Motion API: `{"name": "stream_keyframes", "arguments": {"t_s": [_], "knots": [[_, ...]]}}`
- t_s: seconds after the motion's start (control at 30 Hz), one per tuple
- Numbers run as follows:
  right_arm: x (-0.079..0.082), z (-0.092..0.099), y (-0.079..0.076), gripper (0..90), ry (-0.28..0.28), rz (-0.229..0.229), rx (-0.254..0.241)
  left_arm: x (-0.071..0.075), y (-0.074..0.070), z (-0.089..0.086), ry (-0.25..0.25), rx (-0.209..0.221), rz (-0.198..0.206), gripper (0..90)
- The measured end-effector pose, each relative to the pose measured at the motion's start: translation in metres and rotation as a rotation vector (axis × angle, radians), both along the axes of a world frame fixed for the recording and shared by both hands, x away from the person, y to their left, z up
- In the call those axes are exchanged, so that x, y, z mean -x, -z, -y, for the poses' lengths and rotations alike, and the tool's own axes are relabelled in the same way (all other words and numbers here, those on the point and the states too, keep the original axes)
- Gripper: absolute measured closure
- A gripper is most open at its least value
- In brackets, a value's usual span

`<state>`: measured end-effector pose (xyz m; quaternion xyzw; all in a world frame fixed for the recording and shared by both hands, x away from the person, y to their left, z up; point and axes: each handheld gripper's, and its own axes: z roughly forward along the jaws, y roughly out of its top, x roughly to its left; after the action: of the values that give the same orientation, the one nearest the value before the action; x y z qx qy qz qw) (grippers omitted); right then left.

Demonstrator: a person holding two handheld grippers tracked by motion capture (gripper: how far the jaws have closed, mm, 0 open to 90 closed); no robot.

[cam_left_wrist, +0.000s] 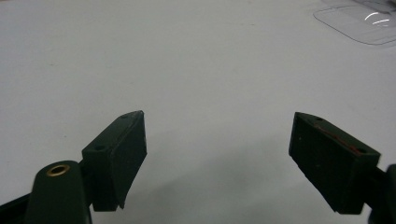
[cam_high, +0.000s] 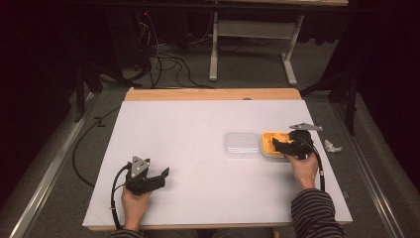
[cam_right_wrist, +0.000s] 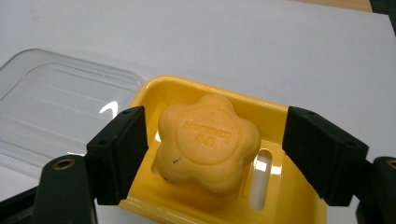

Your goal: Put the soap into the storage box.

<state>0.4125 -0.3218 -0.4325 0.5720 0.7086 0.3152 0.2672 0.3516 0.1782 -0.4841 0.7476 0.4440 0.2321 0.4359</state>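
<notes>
The right hand-held gripper [cam_high: 281, 145] is seen at the right side of the bench [cam_high: 188, 148], held over a yellow soap dish [cam_high: 270, 140]. In the right gripper view, a flower-shaped orange soap [cam_right_wrist: 208, 144] is seen resting in the yellow soap dish [cam_right_wrist: 196, 95], between the two black jaws of the right hand-held gripper [cam_right_wrist: 212, 156]. The jaws are parted. The left pad lies just beside or barely against the soap's edge; which of the two cannot be told. A clear gap is left between the right pad and the soap. The soap is therefore not clamped. Raised lettering is noted on the top face of the soap, too blurred to be read. Slots are seen in the floor of the dish.

A clear plastic lid [cam_high: 241, 144] is laid flat on the bench, just beside the dish on its left side. It is seen again in the right gripper view [cam_right_wrist: 56, 107], with its edge touching or nearly touching the dish.

The left hand-held gripper [cam_high: 162, 177] is held low over the near left part of the bench, well apart from the dish. In the left gripper view, the jaws of the left hand-held gripper [cam_left_wrist: 217, 154] are spread wide with only bare bench surface between them. Nothing is held.

A small crumpled white object [cam_high: 332, 146] is noted on the floor beyond the bench's right edge.
</notes>
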Motion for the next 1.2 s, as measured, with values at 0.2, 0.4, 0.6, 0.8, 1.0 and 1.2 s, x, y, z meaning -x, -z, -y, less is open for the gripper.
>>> {"name": "stream_keyframes", "arguments": {"t_s": [0.2,0.4,0.6,0.8,1.0,1.2], "knots": [[0.005,0.001,-0.006,22.2,-0.002,0.032,-0.018,0.000,0.000,0.000,0.000,0.000,0.000,19.6],[0.011,0.002,-0.013,19.7,0.004,0.066,-0.039,0.000,0.000,0.000,-0.004,0.000,0.004,19.5],[0.015,0.003,-0.015,15.1,-0.007,0.038,-0.034,0.000,0.000,0.000,-0.003,-0.003,0.003,19.6],[0.022,0.003,-0.019,14.1,-0.019,0.047,-0.070,0.000,0.000,0.000,-0.004,-0.001,0.004,19.6],[0.030,0.003,-0.023,13.2,-0.015,0.076,-0.078,0.000,0.000,0.001,-0.006,0.000,0.005,19.6],[0.035,0.005,-0.023,11.5,-0.003,0.084,-0.079,0.000,0.000,0.001,-0.004,-0.002,0.003,19.6]]}}
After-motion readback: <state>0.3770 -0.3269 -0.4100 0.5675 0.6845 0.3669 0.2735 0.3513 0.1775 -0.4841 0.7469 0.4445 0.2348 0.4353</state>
